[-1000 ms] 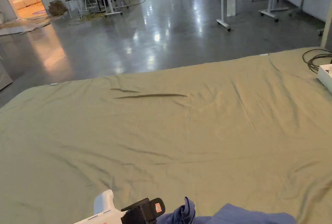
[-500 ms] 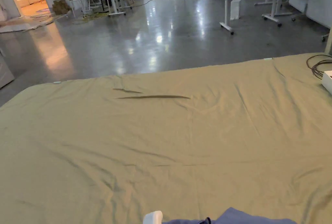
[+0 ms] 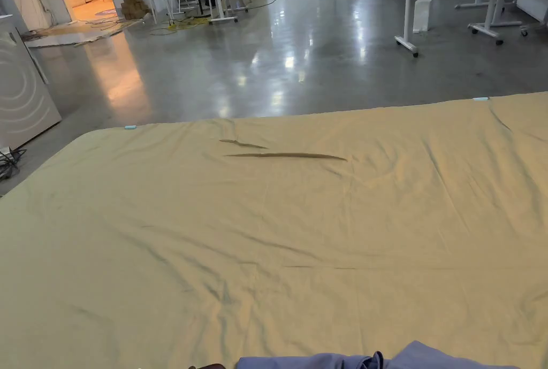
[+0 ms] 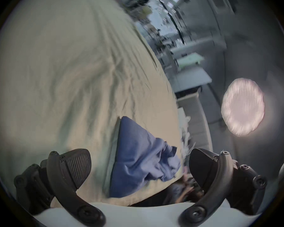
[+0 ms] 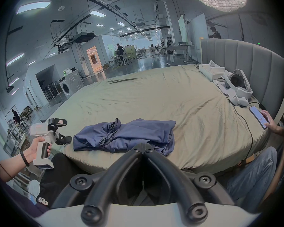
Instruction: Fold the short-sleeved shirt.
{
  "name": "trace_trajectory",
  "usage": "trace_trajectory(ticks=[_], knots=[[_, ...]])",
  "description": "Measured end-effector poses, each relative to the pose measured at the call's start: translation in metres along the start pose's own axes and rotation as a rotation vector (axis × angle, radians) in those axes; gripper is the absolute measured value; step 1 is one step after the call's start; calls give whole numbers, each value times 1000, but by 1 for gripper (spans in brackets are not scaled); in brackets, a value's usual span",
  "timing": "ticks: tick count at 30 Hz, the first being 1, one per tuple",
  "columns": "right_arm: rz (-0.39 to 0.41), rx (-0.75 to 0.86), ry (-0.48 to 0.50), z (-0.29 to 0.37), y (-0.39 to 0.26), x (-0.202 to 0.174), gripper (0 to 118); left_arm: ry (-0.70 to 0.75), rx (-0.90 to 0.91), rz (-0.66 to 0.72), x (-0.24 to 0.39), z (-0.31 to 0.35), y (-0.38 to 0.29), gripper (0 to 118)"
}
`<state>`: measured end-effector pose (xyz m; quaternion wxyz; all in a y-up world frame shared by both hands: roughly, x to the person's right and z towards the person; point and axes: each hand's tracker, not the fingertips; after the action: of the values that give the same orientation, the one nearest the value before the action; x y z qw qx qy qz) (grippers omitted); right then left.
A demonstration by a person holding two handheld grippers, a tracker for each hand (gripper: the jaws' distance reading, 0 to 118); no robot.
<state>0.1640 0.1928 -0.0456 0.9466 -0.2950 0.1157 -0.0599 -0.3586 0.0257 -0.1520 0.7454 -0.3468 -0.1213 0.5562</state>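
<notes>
A blue short-sleeved shirt [image 5: 125,135] lies crumpled at the near edge of the bed; its top shows at the bottom of the head view [image 3: 374,360] and between the jaws in the left gripper view [image 4: 141,158]. My left gripper [image 4: 139,166] is open, its jaws wide apart with nothing between them. In the right gripper view the left gripper [image 5: 62,138] sits in a hand just left of the shirt, apart from it. My right gripper [image 5: 143,146] is shut, jaw tips together in front of the shirt's near edge, holding nothing.
An olive sheet covers the bed [image 3: 299,225]. A grey headboard [image 5: 246,61] is on the right, with a white headset [image 5: 236,86], a white box [image 5: 211,70] and cables beside it. A person's hand holds a phone [image 5: 259,118] at the bed's right edge. A washing machine [image 5: 72,84] stands left.
The head camera has turned left and tilted. The left gripper, in sight at the bottom edge a second ago beside the shirt, has dropped out of the head view.
</notes>
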Motion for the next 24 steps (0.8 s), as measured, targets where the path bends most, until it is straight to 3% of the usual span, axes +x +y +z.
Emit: trace_trajectory(ticks=[5, 6, 7, 8, 10, 13, 16, 19, 21, 24], knots=[[97, -19, -68, 7, 1, -4, 0, -188, -60, 107, -9, -40, -2, 117], [108, -21, -83, 8, 1, -4, 0, -190, -80, 135, -7, -45, -3, 111], [106, -23, -88, 9, 0, -5, 0, -148, -120, 133, 0, -51, -9, 92], [100, -27, -84, 9, -1, -3, 0, -91, -159, 83, 4, -59, -13, 83], [74, -40, -72, 6, -3, -1, 0, -71, -194, -32, 11, -68, -18, 79], [61, -54, -73, 3, 0, -4, 0, -128, -188, 86, 13, -59, -11, 74], [66, -46, -67, 3, -2, -3, 0, -140, -147, 42, 19, -38, 2, 34], [31, -62, -41, -2, -4, -2, 0, -153, -127, 88, 17, -37, 9, 28], [33, -67, -48, -5, -3, -7, 0, -138, -159, 31, 23, -49, 0, 13], [49, -65, -47, -3, -3, -13, 0, -87, -172, -24, 27, -60, -6, 10]])
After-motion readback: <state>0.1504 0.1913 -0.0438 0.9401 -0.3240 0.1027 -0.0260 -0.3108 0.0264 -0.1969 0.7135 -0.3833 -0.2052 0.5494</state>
